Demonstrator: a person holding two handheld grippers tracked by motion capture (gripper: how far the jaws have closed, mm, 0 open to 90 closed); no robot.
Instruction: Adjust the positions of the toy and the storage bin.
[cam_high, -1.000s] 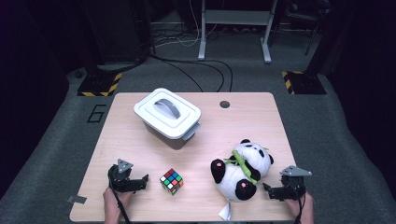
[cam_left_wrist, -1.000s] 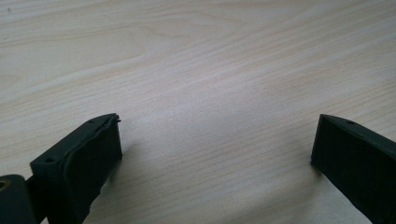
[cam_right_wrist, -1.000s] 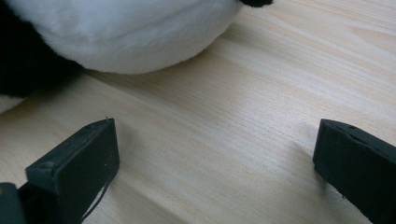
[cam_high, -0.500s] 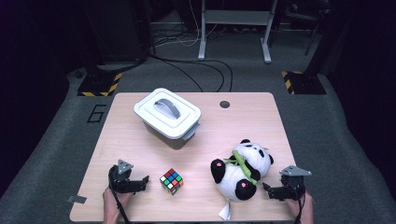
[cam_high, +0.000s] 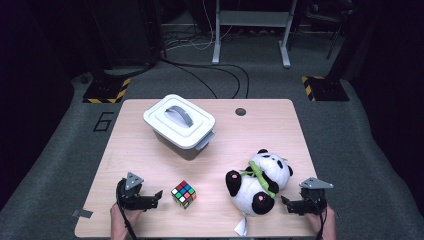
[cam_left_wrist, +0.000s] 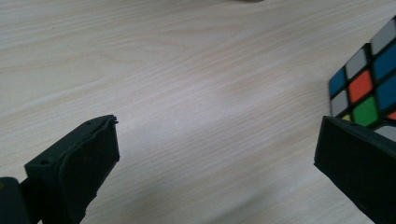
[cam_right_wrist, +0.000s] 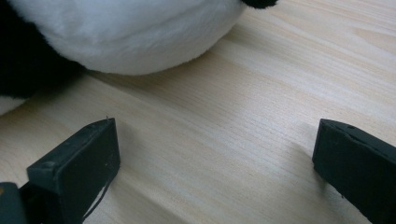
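Your left tongs (cam_high: 156, 196) gape wide and empty at lower left, the cube (cam_high: 183, 194) just beside them. Your right tongs (cam_high: 285, 202), also wide open and empty, sit by the panda (cam_high: 260, 180). A "6" (cam_high: 102, 121) marks the floor left of the desk (cam_high: 260, 130).

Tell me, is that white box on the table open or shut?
Shut. The white box has its lid sitting flat on top, grey handle up.

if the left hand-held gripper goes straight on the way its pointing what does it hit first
Most likely the Rubik's cube. The left hand-held gripper points across the table toward it with jaws open and nothing between them. In the left gripper view the cube sits off toward one jaw, so that jaw may clip it first.
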